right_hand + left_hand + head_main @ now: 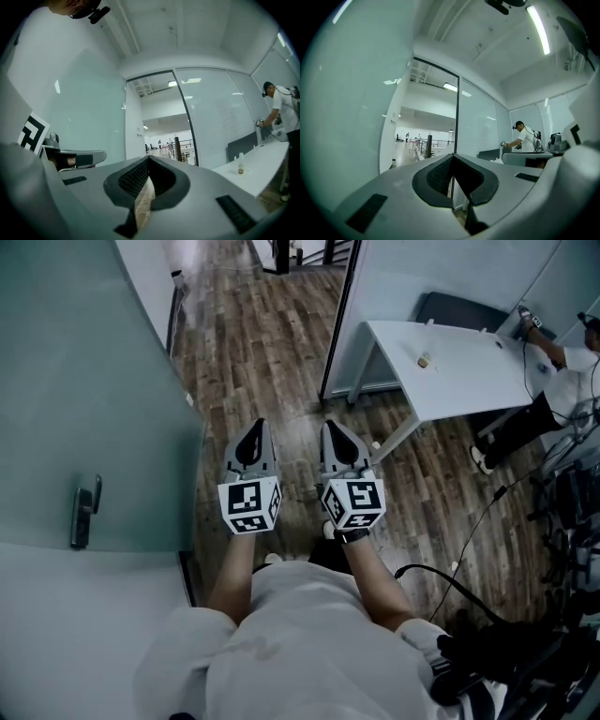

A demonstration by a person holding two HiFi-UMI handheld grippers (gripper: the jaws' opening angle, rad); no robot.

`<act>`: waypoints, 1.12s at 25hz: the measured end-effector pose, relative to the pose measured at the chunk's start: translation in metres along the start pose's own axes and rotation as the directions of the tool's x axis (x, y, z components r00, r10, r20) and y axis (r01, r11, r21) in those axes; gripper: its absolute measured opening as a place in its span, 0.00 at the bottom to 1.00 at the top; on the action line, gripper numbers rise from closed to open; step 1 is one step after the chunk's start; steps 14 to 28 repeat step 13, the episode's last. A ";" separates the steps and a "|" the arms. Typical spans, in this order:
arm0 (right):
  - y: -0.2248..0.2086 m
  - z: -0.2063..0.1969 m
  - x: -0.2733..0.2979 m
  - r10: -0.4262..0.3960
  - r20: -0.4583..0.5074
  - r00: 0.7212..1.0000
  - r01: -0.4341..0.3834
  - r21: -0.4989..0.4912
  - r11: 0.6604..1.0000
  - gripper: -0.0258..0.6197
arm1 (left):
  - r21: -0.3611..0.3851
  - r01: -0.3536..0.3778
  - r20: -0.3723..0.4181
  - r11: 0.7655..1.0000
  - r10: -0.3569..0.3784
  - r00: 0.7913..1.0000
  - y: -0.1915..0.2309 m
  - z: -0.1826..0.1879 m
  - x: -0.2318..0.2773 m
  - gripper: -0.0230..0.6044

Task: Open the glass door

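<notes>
The frosted glass door stands swung open at the left of the head view, its dark metal handle low on the pane. The doorway shows wooden floor beyond, bounded on the right by a dark frame post. My left gripper and right gripper are side by side in front of my body, both shut and empty, pointing level toward the opening. The door handle is well left of the left gripper. In the left gripper view the door pane fills the left; in the right gripper view the frame post runs down the middle.
A white table with a small bottle stands right of the doorway. A person works at its far end. Black cables and gear lie on the floor at right. A railing shows far beyond the doorway.
</notes>
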State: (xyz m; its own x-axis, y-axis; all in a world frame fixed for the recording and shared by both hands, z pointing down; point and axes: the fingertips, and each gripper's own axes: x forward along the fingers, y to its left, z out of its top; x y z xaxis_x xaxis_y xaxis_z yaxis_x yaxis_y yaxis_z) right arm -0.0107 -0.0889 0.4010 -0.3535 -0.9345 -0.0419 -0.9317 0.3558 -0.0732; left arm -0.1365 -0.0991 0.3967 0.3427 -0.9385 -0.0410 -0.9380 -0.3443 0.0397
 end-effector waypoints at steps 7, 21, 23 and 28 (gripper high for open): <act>0.022 0.008 0.008 0.106 -0.006 0.994 -0.106 -0.031 0.994 0.04 | 0.036 -0.029 0.031 0.999 0.028 0.999 0.009 -0.001 -0.016 0.04; 0.026 0.004 0.028 0.130 -0.005 0.992 -0.130 -0.017 0.991 0.04 | 0.062 -0.055 0.063 0.997 0.051 0.997 0.028 0.002 -0.021 0.04; 0.026 0.004 0.028 0.130 -0.005 0.992 -0.130 -0.017 0.991 0.04 | 0.062 -0.055 0.063 0.997 0.051 0.997 0.028 0.002 -0.021 0.04; 0.026 0.004 0.028 0.130 -0.005 0.992 -0.130 -0.017 0.991 0.04 | 0.062 -0.055 0.063 0.997 0.051 0.997 0.028 0.002 -0.021 0.04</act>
